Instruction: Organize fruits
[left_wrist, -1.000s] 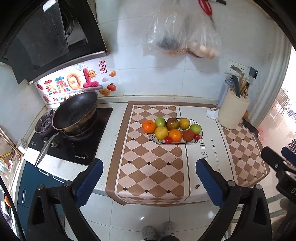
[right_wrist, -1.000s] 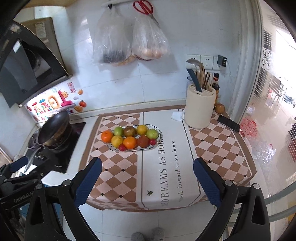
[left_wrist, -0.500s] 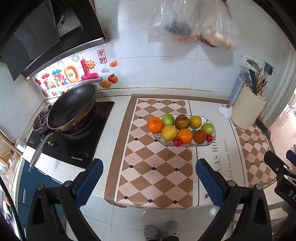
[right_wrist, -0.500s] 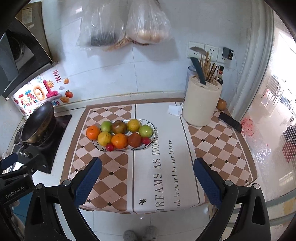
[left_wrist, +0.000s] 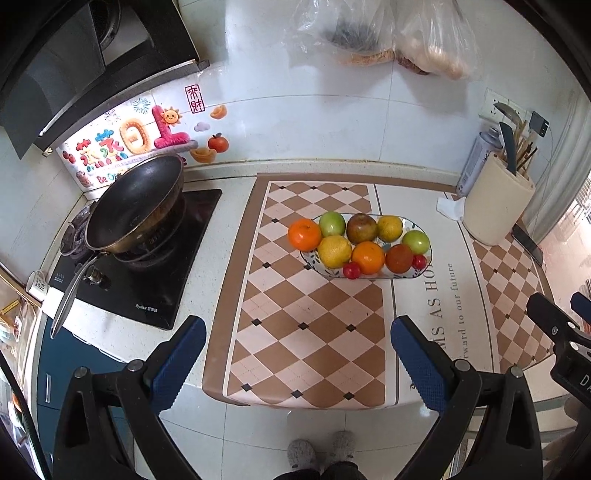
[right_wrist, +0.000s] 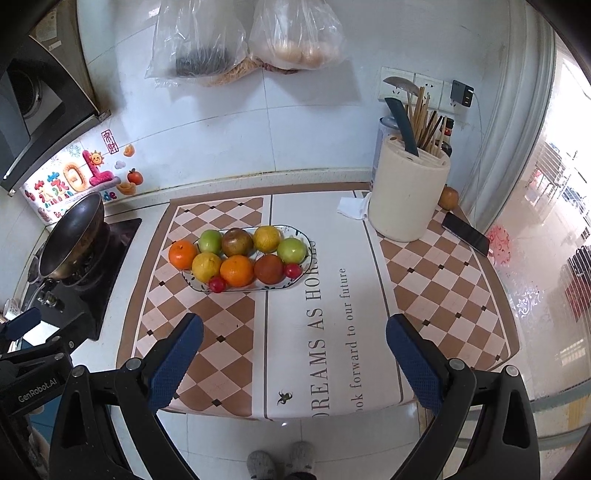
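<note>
Since a second ago, both cameras have been brought closer to the counter, so the oval patterned ceramic dish (right_wrist: 301, 240) now appears larger and more central. It is seen at twelve o'clock from the right gripper (right_wrist: 293, 363), lying on the brown-and-cream checked table mat (right_wrist: 207, 314). It is heaped with round fruits: two green apples (right_wrist: 291, 249), two yellow citrus fruits (right_wrist: 206, 266), a brownish fruit (right_wrist: 237, 242), a dark red fruit (right_wrist: 269, 269), an orange (right_wrist: 236, 270) and two small red cherry tomatoes (right_wrist: 217, 284). One more orange, the bright orange mandarin (right_wrist: 182, 254), is set at the dish's nine o'clock end, touching its rim. A cream cylindrical utensil holder (right_wrist: 408, 195) filled with chopsticks and a knife stands at two o'clock. Both the right gripper and the left gripper (left_wrist: 293, 360) are held wide apart, with nothing between their blue pads (left_wrist: 177, 360), well short of the dish.
</note>
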